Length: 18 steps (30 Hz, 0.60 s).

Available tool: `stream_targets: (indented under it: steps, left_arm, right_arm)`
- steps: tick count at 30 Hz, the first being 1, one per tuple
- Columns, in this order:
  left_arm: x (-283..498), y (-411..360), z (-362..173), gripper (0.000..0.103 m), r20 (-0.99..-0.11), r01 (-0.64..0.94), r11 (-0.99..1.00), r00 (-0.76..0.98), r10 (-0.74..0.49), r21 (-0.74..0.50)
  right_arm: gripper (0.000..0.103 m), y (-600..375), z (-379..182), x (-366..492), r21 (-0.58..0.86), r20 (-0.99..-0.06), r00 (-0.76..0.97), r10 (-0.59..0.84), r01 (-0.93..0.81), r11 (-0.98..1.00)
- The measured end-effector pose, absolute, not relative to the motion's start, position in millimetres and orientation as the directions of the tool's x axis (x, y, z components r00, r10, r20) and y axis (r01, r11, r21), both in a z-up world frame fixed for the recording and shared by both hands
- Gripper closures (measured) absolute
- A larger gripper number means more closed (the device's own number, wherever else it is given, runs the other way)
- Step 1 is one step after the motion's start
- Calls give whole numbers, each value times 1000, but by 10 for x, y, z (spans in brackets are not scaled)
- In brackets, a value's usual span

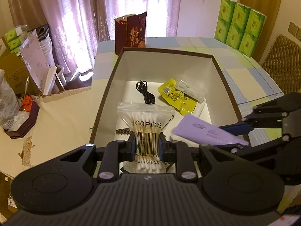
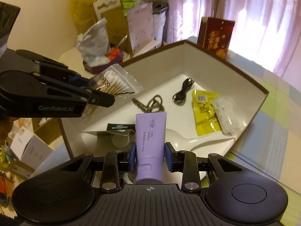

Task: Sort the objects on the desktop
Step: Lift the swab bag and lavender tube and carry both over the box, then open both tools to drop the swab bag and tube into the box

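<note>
While the cotton swab bag (image 1: 147,130) sits clenched in your left claw (image 1: 147,144) and the purple tube (image 2: 150,145) in your right claw (image 2: 150,155), both hang over the open box (image 1: 223,75); next, lower and release each onto bare floor beside the black cable (image 1: 144,92).

Daylight glows through pink curtains (image 1: 116,9) behind the table (image 1: 244,71).

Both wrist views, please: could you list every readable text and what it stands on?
"100PCS": cotton swab bag held by left gripper.
"DE IN CHINA": same bag, lower edge.
"GenRobot.AI": left gripper's side, right wrist view.
Purple tube in right gripper: Chinese characters, too small.
Red box: gold characters, blurred.
</note>
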<state>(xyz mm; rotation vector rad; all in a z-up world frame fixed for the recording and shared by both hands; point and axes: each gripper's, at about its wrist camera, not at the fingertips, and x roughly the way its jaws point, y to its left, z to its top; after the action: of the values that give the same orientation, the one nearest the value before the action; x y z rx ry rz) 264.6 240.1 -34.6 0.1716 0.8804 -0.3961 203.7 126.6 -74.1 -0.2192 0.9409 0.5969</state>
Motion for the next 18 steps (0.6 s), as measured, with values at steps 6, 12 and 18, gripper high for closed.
stream_targets:
  steps: [6, 12, 18]
  left_arm:
    - [2750, 2423, -495, 84, -807, 413, 910, 529, -263, -26]
    - [2860, 2434, -565, 84, -822, 426, 905, 512, -248, -7]
    - [2899, 2435, -618, 84, -831, 427, 904, 500, -246, -10]
  right_arm:
    - [74, 1370, -909, 2181, 68, -850, 384, 360, -598, 799]
    - [74, 1448, -1075, 2283, 61, -880, 341, 330, -609, 791]
    - [74, 1434, -1153, 2332, 73, -887, 325, 328, -603, 794]
